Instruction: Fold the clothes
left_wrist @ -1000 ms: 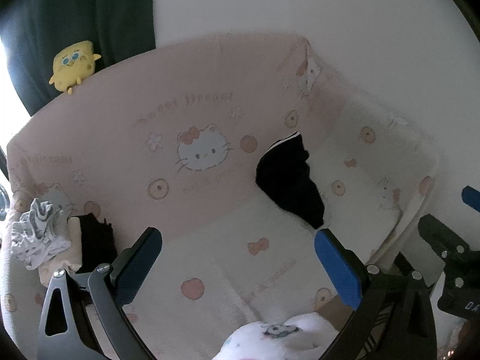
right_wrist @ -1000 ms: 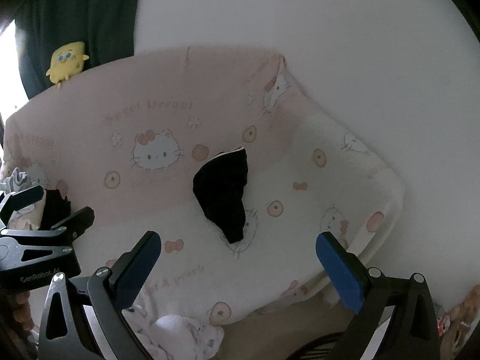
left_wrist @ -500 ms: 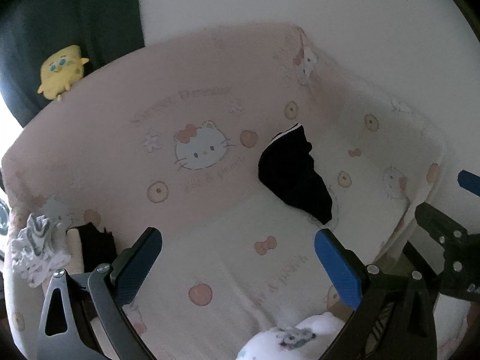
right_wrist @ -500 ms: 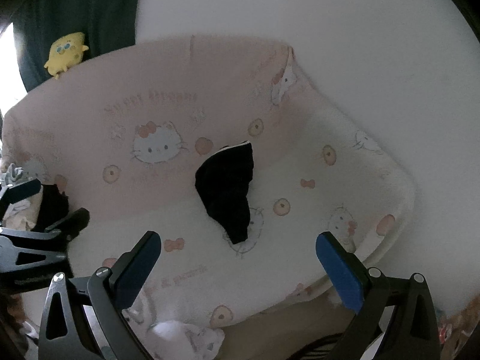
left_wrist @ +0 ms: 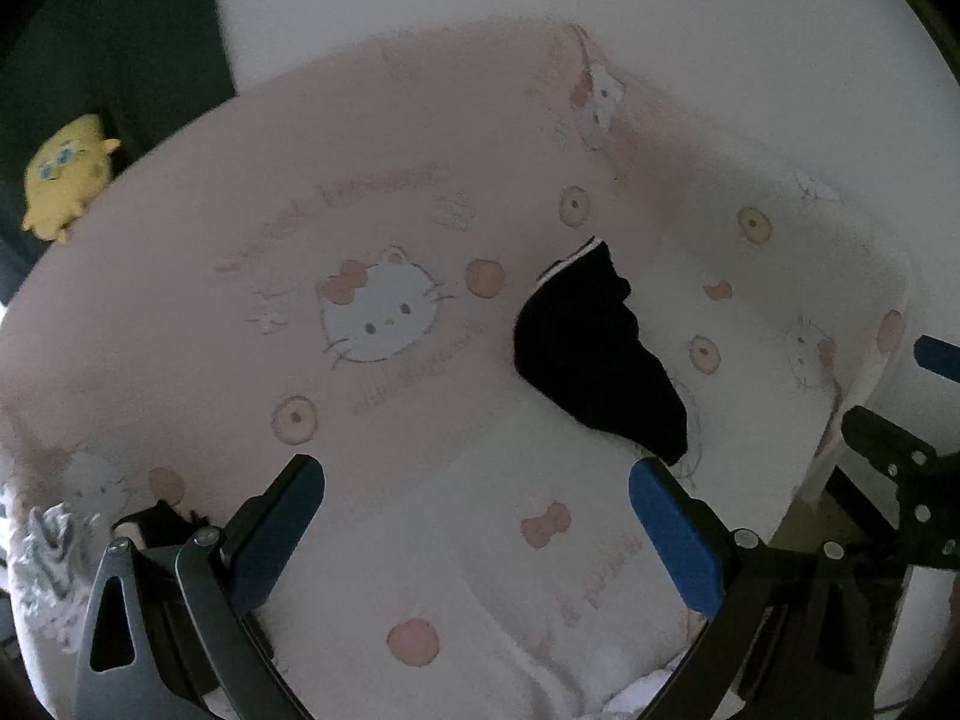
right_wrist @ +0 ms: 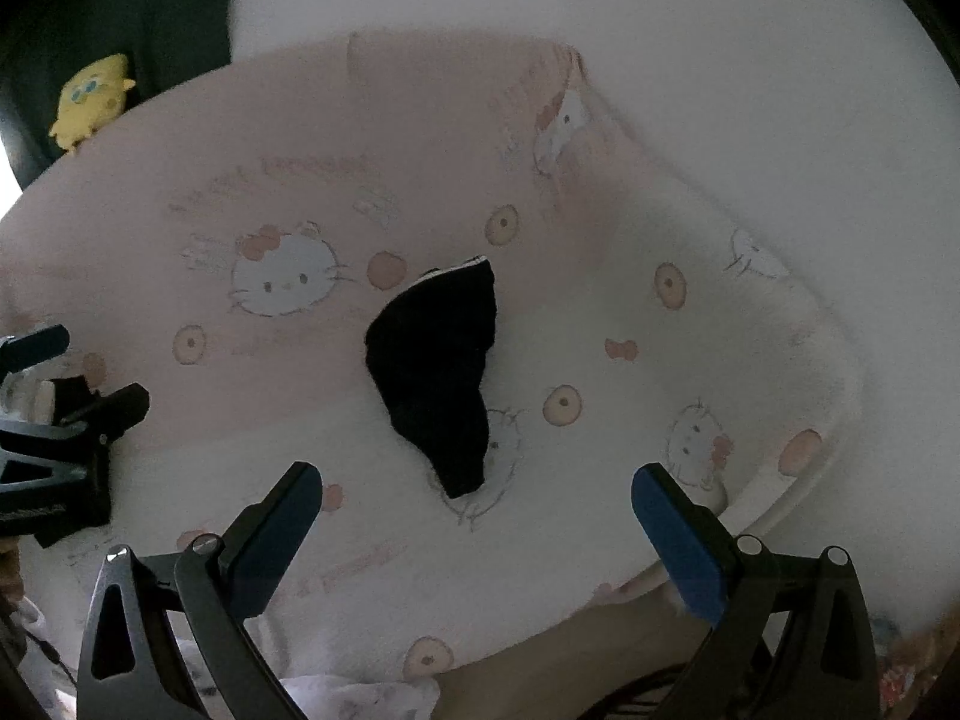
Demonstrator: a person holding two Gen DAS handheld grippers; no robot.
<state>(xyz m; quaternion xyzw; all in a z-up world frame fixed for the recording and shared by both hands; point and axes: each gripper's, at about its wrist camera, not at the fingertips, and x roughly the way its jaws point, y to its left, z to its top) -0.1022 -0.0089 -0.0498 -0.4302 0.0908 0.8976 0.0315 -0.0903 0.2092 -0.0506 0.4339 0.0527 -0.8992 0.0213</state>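
Pink and cream cartoon-cat blanket (left_wrist: 420,540) fills both views, draped over a sofa-like seat and backrest with a pale wall behind and a yellow plush toy (left_wrist: 63,174) perched at the backrest's top left corner. We have one clear target: a black garment (left_wrist: 591,354) with a thin white trim at its upper end, lying crumpled where seat meets backrest, towards the right half of the blanket. Its long axis runs diagonally, from the trimmed end high against the backrest down to a narrow point nearer the seat's front edge. Our left gripper (left_wrist: 477,531) hangs with fingers spread wide and nothing between them, and the garment sits ahead and off to its right. Our right gripper (right_wrist: 474,531) is just as wide and empty, and from its camera the garment (right_wrist: 435,378) lies almost dead ahead, its lower point reaching down between the two blue pads. So we judge the right hand nearer and better lined up for the first grab, probably at that low point. At the blanket's far left edge, a small pile of other clothes (left_wrist: 42,564) waits, grey-white and dark, too blurred to sort out.
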